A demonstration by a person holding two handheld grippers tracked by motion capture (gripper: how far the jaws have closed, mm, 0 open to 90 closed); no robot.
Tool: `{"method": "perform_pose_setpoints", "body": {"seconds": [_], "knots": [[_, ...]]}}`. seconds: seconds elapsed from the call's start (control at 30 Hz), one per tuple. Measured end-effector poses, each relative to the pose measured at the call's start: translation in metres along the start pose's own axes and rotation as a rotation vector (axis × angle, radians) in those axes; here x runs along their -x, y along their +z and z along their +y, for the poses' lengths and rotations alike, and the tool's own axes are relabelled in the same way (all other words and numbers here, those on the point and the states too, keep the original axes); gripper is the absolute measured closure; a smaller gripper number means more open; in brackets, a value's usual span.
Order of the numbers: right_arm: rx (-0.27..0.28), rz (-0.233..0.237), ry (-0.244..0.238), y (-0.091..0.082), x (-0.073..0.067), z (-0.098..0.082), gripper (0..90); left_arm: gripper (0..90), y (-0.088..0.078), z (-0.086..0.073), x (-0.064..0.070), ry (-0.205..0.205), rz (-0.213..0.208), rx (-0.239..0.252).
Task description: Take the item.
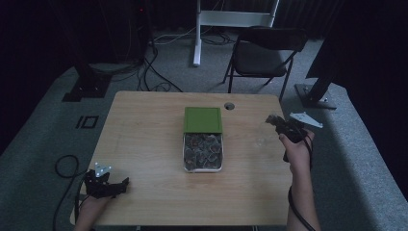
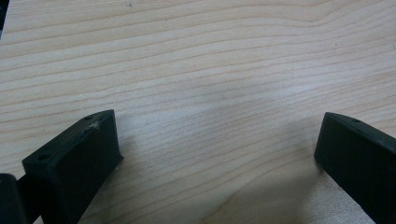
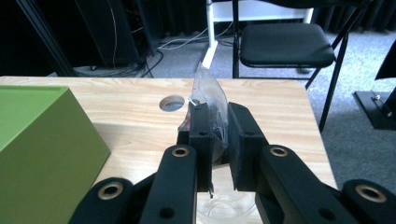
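My right gripper hovers over the table's right side, held by a hand. In the right gripper view its jaws are shut on a small clear plastic packet with dark contents, which sticks up above the fingertips. A clear glass vessel sits just beneath that gripper. At the table's middle lies a green box, and its open tray holds several dark packets. My left gripper rests at the near left corner, its jaws standing open over bare wood.
The light wooden table has a round cable hole behind the box. Beyond the far edge, on the grey carpet, are a black folding chair, a white stand leg and loose cables.
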State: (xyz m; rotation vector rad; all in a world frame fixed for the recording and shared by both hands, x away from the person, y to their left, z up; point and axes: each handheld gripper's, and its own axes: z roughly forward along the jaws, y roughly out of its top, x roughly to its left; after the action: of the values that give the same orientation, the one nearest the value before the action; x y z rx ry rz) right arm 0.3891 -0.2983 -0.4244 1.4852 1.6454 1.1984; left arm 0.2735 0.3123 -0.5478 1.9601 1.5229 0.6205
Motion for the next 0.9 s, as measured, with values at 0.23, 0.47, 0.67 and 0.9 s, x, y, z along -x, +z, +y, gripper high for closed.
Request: {"method": "perform_pose_setpoints", "body": {"seconds": [0.23, 0.47, 0.67, 0.9], "knots": [[-0.041, -0.001, 0.006, 0.009, 0.001, -0.011, 81.7, 0.5, 0.000, 0.000, 0.000, 0.000, 0.000, 0.000], [-0.071, -0.010, 0.006, 0.017, 0.003, -0.018, 81.7, 0.5, 0.000, 0.000, 0.000, 0.000, 0.000, 0.000], [-0.089, -0.013, 0.010, 0.023, 0.006, -0.022, 81.6, 0.5, 0.000, 0.000, 0.000, 0.000, 0.000, 0.000], [-0.105, -0.003, -0.006, 0.029, 0.007, -0.026, 73.7, 0.5, 0.000, 0.000, 0.000, 0.000, 0.000, 0.000]]}}
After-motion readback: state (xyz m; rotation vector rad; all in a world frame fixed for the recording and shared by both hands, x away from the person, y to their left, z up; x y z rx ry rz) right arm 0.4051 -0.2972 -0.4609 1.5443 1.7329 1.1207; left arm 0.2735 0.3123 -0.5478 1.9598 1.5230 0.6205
